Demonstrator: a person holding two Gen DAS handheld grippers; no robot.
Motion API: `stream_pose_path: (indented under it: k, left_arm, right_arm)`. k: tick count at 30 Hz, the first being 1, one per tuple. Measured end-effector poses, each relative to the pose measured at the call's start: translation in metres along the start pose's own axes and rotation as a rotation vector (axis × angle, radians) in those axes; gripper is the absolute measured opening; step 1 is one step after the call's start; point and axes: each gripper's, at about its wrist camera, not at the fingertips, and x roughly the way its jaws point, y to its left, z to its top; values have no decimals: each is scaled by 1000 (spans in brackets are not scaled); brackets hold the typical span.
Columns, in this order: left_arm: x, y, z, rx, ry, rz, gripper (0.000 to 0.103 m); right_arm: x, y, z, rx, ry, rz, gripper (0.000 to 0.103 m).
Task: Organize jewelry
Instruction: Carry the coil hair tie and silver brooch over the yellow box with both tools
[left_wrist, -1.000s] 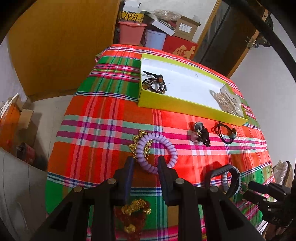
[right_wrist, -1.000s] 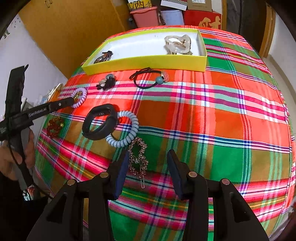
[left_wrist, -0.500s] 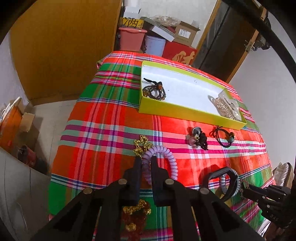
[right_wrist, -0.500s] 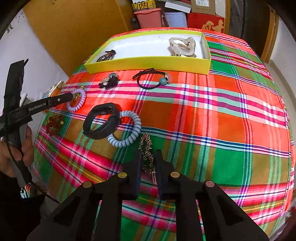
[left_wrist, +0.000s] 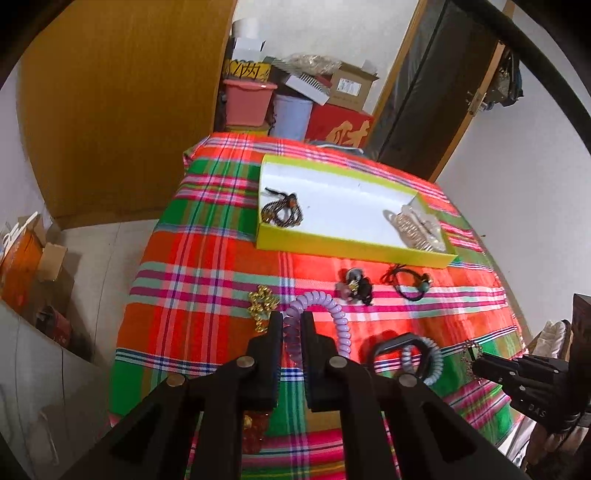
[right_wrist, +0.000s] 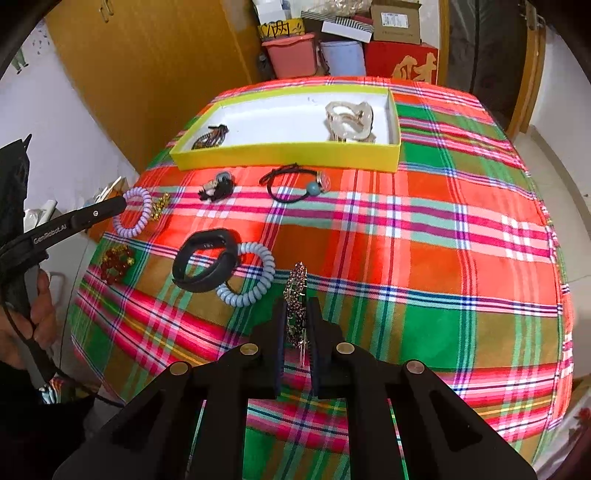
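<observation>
The left hand-held gripper (left_wrist: 292, 325) is clamped on one lilac spiral hair tie (left_wrist: 325, 317), a coiled loop whose near side sits pinched between the jaws while the rest arcs ahead and to the right of them. The right hand-held gripper (right_wrist: 297, 321) is clamped on one rhinestone hair clip (right_wrist: 295, 295), dark and glittery, standing out past the fingertips with its metal prong hanging between the jaws. Just left of that gripper lie one pale blue spiral hair tie (right_wrist: 255, 280) and one black wristband (right_wrist: 205, 264), touching each other. Ahead of both grippers on the plaid desk (right_wrist: 424, 258) lie one black elastic with a teal bead (right_wrist: 295, 184) and one small dark charm cluster (right_wrist: 216, 188). One gold ornament (left_wrist: 262, 304) lies just left of the left gripper's tips. Farthest ahead, one yellow tray (right_wrist: 288, 157) holds one beaded bracelet (right_wrist: 210, 136) and one clear claw clip (right_wrist: 349, 118).
</observation>
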Motion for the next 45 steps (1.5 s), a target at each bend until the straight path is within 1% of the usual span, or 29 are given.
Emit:
stream_pose_path:
  k: [10, 16, 23, 31, 35, 41, 45]
  left_arm:
    - [-19, -13, 13, 22, -47, -30, 9]
    - [-14, -18, 25, 31, -55, -40, 9]
    - [-1, -21, 48, 49, -67, -37, 9]
    - [26, -26, 82, 78, -70, -24, 9]
    - [49, -25, 103, 92, -61, -17, 9]
    - [88, -17, 131, 87, -40, 9, 9]
    - [110, -11, 143, 80, -25, 23, 9]
  right_arm:
    - [-18, -2, 10, 8, -55, -5, 10]
    - [-25, -7, 25, 8, -87, -16, 10]
    - [-24, -16, 54, 3, -130, -35, 11]
    - [-12, -29, 100, -3, -163, -46, 11]
    - [0, -37, 126, -9, -170, -52, 11]
    - [26, -53, 165, 2, -160, -59, 11]
    - [48, -63, 185, 4, -139, -64, 11]
